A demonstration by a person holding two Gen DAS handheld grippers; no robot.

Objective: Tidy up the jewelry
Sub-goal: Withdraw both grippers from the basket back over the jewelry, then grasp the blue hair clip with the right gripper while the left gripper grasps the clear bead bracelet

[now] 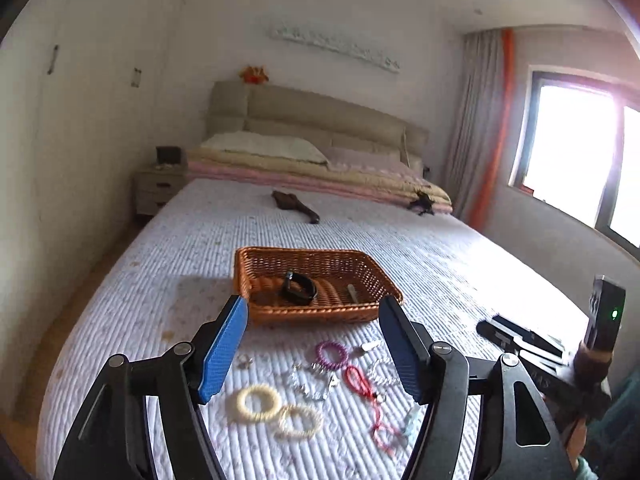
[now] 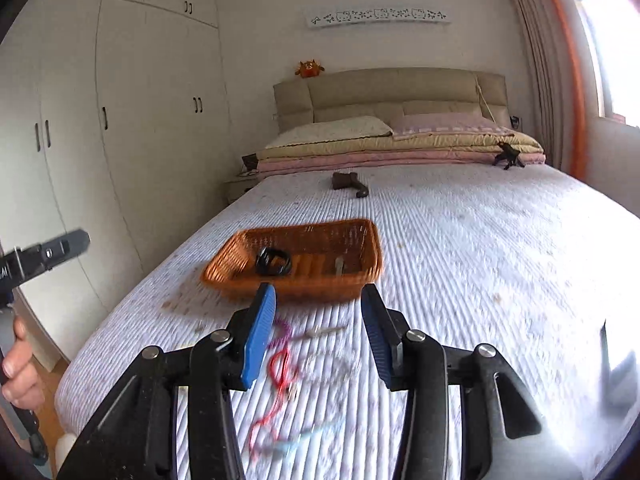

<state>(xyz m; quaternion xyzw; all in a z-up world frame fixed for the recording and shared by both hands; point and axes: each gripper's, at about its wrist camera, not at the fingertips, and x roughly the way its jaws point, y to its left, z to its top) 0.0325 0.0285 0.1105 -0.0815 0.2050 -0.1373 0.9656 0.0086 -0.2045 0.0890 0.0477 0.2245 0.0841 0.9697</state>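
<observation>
Both grippers stand wide apart and empty: left gripper [image 1: 314, 344], right gripper [image 2: 318, 336]. Loose jewelry lies near on the white quilted bed [image 1: 440, 256]: two cream bead bracelets [image 1: 253, 403], purple coil band [image 1: 331, 354], red cord [image 1: 362, 388]. Farther off, the orange wicker basket [image 1: 320, 256] holds a black band [image 1: 299, 287].

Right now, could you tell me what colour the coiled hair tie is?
Purple coiled hair tie, clearest in the left wrist view.

We count one wicker basket [image 1: 316, 280] holding one black band [image 1: 299, 287], two cream bracelets [image 1: 253, 403], one purple coil tie [image 1: 331, 354], one red cord [image 1: 362, 390], and two pillows [image 1: 264, 146].
</observation>
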